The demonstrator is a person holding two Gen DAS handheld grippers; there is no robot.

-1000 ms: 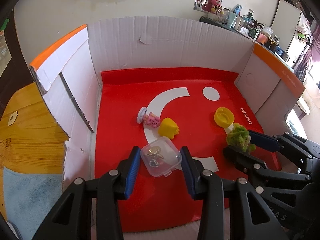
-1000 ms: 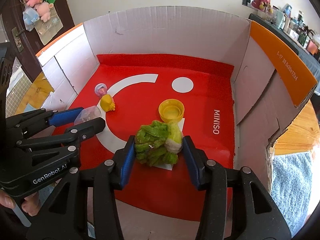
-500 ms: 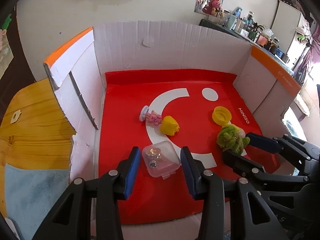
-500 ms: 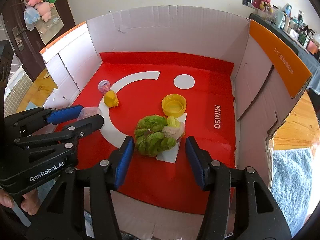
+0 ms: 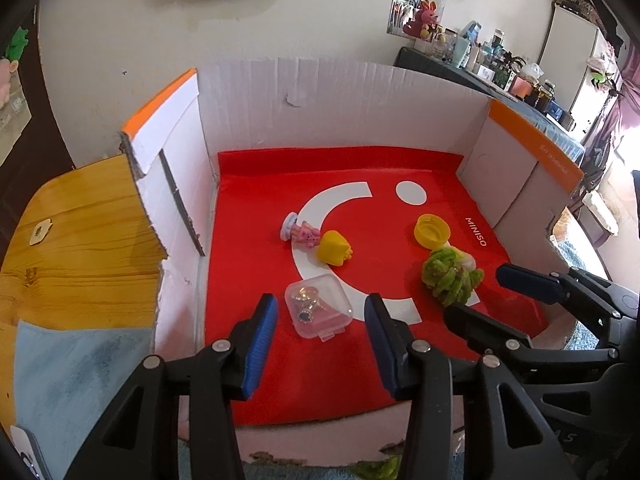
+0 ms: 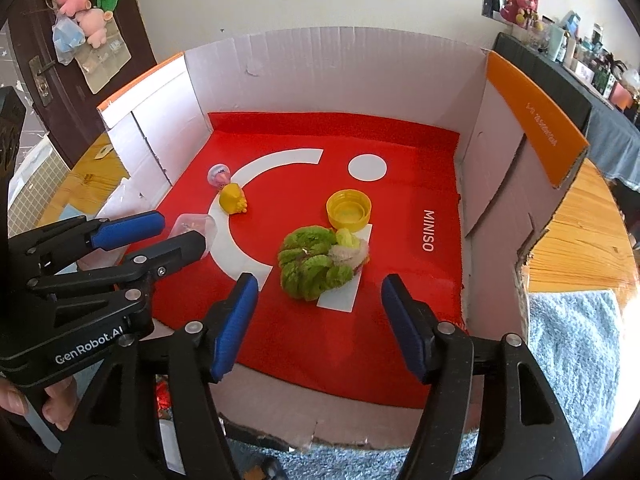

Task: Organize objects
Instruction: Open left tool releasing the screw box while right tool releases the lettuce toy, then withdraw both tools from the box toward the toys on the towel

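Objects to be sorted lie on the red mat point(image 5: 280, 376) inside the white cardboard box point(image 5: 336, 104). Through the left wrist camera I see my left gripper point(image 5: 320, 320) with its blue pads spread to either side of a small clear plastic case point(image 5: 319, 311), which rests on the mat in the near-left part; the jaws are opening and neither pad touches the case, though it sits just ahead of the gap between them. Farther in, a yellow toy point(image 5: 334, 248) lies beside a small pink figure point(image 5: 302, 233) on the white arc printed on the mat. To the right, a yellow cap point(image 5: 432, 231) sits open side up, and just nearer is a fuzzy green lettuce toy point(image 5: 450, 278). My right gripper point(image 5: 484, 292) comes in from the right edge, close to that toy. Switching to the right wrist camera, my right gripper point(image 6: 318, 302) has its jaws opening, fairly wide, with the lettuce toy point(image 6: 316, 264) lying free on the mat just beyond the pads, untouched by either. The yellow cap point(image 6: 348, 209) sits just behind the toy. On the left, my left gripper point(image 6: 172, 232) partly hides the clear case point(image 6: 192, 224), and a hand point(image 6: 44, 404) grips its handle at the lower left corner.
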